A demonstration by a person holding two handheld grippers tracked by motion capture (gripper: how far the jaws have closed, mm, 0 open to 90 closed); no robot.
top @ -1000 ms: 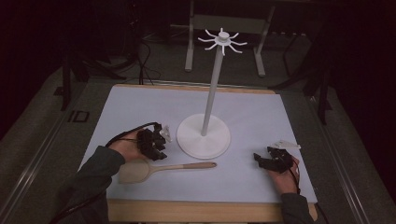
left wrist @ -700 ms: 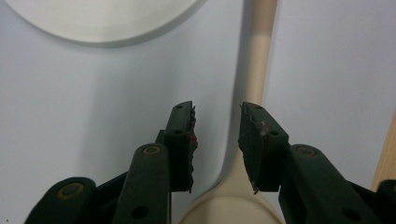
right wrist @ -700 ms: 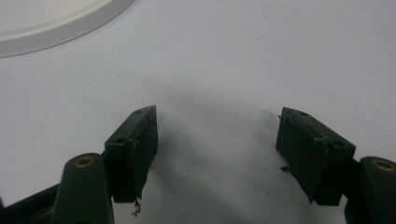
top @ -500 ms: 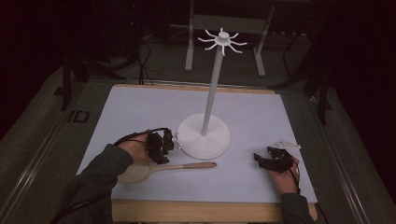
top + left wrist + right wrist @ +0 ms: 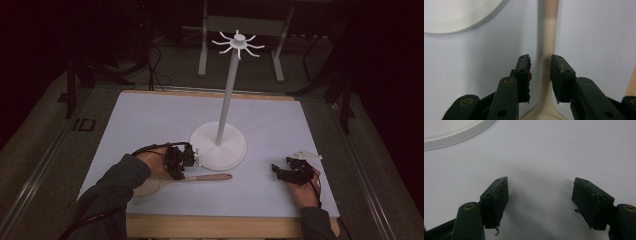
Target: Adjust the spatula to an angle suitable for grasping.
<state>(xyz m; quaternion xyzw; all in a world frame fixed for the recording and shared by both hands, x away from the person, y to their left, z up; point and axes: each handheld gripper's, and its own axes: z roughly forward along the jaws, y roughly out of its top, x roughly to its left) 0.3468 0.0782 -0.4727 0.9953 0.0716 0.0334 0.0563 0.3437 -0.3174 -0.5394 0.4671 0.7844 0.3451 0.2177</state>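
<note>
A wooden spoon [image 5: 200,178] lies flat on the white table, bowl to the left, just in front of the white stand's round base [image 5: 218,145]. My left gripper [image 5: 186,167] is low over the spoon's neck. In the left gripper view it [image 5: 540,61] is open, and the pale handle [image 5: 550,30] runs between the two jaws, close to the right one. The stand's thin pole rises to a ring of hooks [image 5: 239,42]. At the table's right, my right gripper [image 5: 280,170] rests open; nothing lies between its jaws [image 5: 540,183].
The stand's base rim shows at the upper left of both gripper views [image 5: 461,15] [image 5: 449,130]. The table's wooden front edge [image 5: 220,225] runs near my forearms. Dark floor, cables and a metal frame [image 5: 240,25] lie beyond the table.
My left gripper moved right and toward the front, from beside the base down onto the spoon's neck, now straddling the handle. The right gripper stayed put.
</note>
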